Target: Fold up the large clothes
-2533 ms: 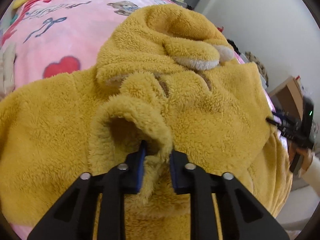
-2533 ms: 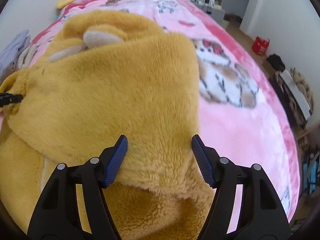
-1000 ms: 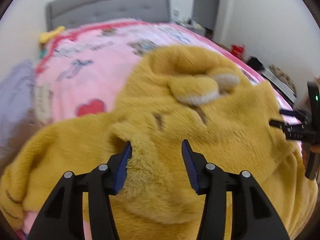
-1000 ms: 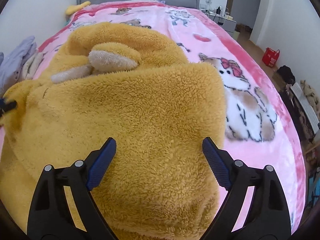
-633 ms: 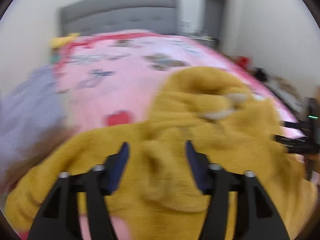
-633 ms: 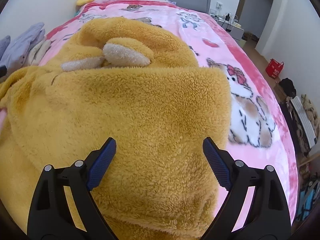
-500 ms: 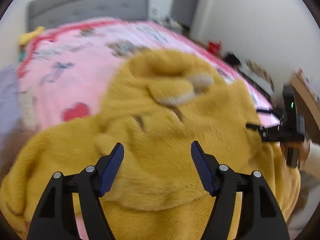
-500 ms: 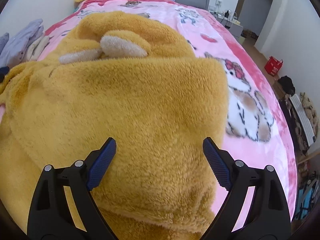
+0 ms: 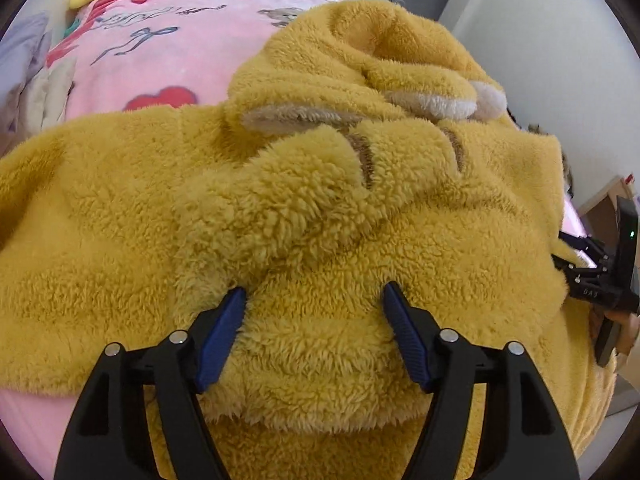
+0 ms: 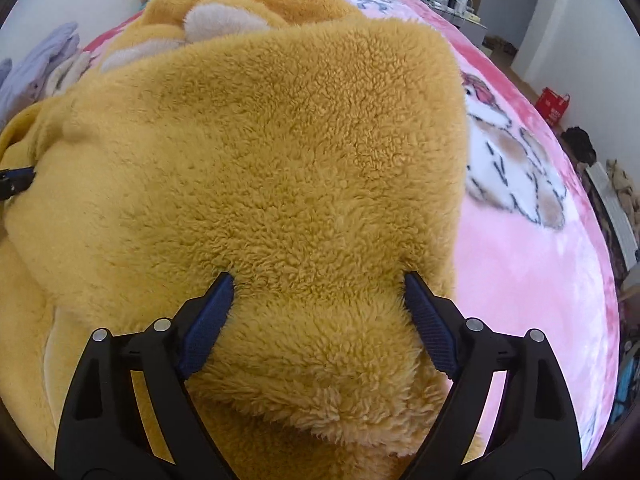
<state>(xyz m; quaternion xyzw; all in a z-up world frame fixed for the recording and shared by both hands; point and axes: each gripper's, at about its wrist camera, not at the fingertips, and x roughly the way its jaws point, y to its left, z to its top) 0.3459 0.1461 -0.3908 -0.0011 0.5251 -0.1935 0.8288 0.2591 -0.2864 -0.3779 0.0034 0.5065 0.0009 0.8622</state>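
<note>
1. A bulky mustard-yellow fleece garment with cream-lined bear ears on its hood (image 9: 320,184) lies on a pink cartoon-print plush blanket (image 9: 160,52) covering a bed. It fills the middle of both wrist views.
2. By the look of it, the folding is partly done. In the right view, a wide panel of fleece (image 10: 280,140) lies doubled over the body, its edge running down at 3 o'clock. The hood, at 12 o'clock, is still bunched and unfolded, so further folds seem to remain.
3. The left gripper (image 9: 314,308) presses down into the pile. Its jaws are opening, with fleece bulging between the blue pads but not pinched.
4. The right gripper (image 10: 316,292) also sinks into the fleece, jaws spread wide, pads not clamping anything.
5. Count: one yellow garment, one pink blanket, two grippers, two cream ears on the hood.
6. Some pale lilac and beige clothes (image 9: 28,68) lie at 10 o'clock in the left view; their number cannot be told.
</note>
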